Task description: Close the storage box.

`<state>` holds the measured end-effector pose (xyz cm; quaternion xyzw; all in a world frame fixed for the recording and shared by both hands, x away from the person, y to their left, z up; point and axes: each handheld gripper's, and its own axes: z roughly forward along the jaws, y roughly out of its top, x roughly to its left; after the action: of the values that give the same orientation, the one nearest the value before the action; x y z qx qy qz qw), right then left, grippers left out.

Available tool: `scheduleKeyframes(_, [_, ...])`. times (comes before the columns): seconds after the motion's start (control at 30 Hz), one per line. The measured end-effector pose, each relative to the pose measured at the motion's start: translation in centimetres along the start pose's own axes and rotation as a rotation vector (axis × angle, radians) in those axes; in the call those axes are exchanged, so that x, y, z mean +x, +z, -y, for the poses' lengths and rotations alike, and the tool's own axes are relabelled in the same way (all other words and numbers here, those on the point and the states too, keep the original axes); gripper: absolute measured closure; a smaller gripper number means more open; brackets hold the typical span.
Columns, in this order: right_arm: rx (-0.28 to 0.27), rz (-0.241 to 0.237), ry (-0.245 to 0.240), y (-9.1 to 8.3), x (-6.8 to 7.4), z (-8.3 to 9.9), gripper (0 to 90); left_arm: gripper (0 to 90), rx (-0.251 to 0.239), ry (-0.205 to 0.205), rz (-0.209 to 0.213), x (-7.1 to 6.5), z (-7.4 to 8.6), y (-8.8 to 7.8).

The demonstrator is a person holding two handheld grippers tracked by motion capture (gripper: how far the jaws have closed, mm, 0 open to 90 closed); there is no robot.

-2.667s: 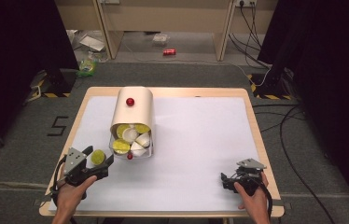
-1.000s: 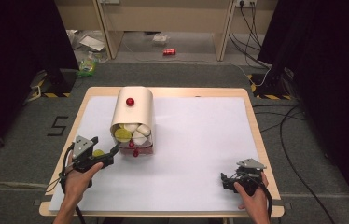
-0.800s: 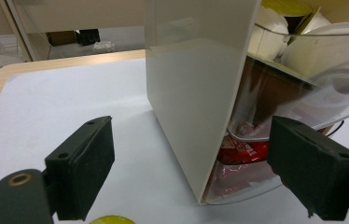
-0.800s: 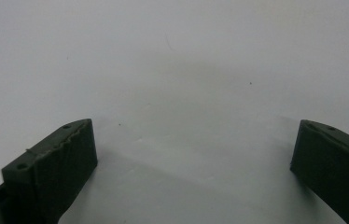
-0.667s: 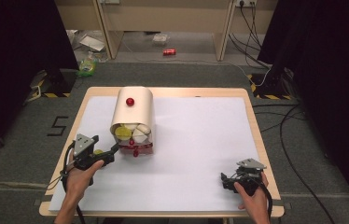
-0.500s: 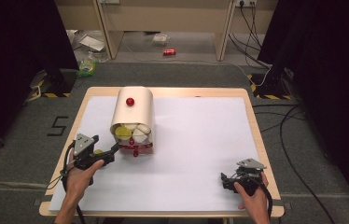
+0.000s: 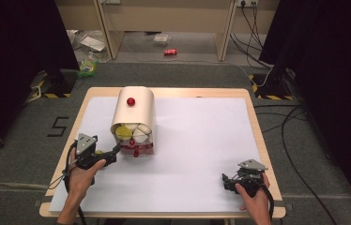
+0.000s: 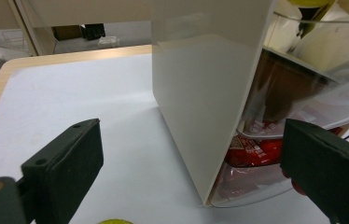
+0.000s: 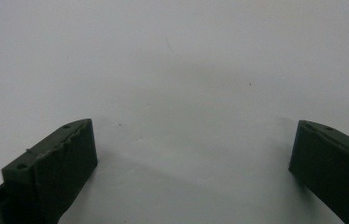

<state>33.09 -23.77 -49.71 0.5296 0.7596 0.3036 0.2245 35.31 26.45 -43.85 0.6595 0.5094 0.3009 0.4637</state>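
At the near left corner of the cream container (image 7: 133, 112), whose long axis runs away from you on the tabletop (image 7: 197, 154), your left tongs (image 7: 115, 151) gape wide and empty astride its wall, while your right tongs (image 7: 225, 179), also open and empty, rest well apart

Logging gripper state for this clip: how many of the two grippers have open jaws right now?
2. The left gripper is open at the cream box's front left corner; the right gripper is open over bare white table.

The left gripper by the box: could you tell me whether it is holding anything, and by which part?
Nothing is held: the left gripper stands open around the front corner of the cream box.
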Motion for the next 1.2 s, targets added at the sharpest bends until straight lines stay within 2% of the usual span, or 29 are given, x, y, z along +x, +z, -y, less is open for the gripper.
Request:
scheduleKeyframes(0.07, [0.000, 0.000, 0.000, 0.0, 0.0, 0.0, 1.0, 6.4, 0.001, -0.005, -0.013, 0.1, 0.0, -0.1])
scheduleKeyframes(0.17, [0.003, -0.002, 0.004, 0.0, 0.0, 0.0, 0.9, 12.0, -0.003, 0.008, -0.007, -0.1, 0.0, -0.3])
scheduleKeyframes(0.27, [0.005, -0.005, 0.010, 0.0, 0.0, 0.0, 0.8, 12.4, 0.001, 0.006, 0.003, -0.2, 0.0, -0.2])
scheduleKeyframes(0.3, [0.003, -0.004, 0.005, 0.0, 0.0, 0.0, 0.9, 13.5, -0.010, 0.042, 0.007, -0.1, 0.0, -0.2])
scheduleKeyframes(0.4, [0.002, -0.003, 0.004, 0.0, 0.0, 0.0, 1.0, 15.0, -0.013, 0.045, 0.014, -0.3, 0.0, -0.2])
scheduleKeyframes(0.63, [0.001, -0.002, 0.004, 0.0, 0.0, 0.0, 1.0, 14.9, 0.004, 0.037, 0.059, -1.2, 0.1, -0.6])
scheduleKeyframes(1.2, [0.003, -0.003, 0.004, 0.0, 0.0, 0.0, 0.9, 14.9, 0.008, 0.035, 0.100, -1.6, 0.1, -1.6])
